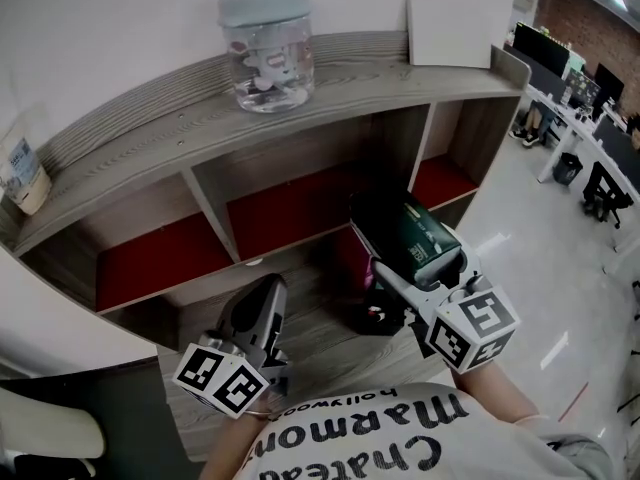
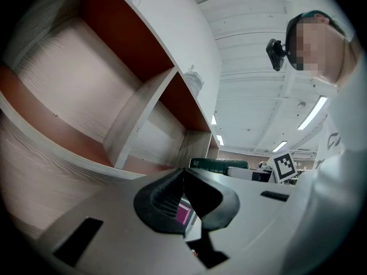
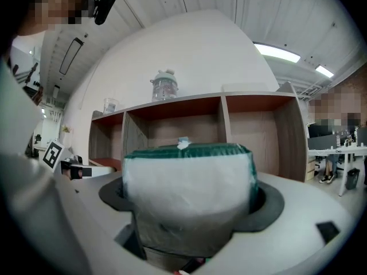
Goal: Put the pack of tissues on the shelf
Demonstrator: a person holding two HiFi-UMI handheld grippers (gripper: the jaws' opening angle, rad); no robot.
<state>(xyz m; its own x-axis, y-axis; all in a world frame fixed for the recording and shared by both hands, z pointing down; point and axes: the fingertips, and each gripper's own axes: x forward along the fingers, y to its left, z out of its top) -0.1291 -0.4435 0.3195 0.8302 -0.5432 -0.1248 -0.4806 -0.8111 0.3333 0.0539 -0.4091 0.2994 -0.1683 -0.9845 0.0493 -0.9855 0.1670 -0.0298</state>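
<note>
Right gripper [image 3: 189, 198] clamps the pack of tissues [image 3: 189, 168]; only its own view shows the left gripper [image 2: 183, 175] closed.

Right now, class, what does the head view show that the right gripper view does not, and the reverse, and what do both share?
Only the head view: the dark box on the lower board and the printed shirt. Only the right gripper view: the ceiling light and the head camera. Both: the green pack of tissues shut in the right gripper tongs, the shelf, the lidded jar on top.
</note>
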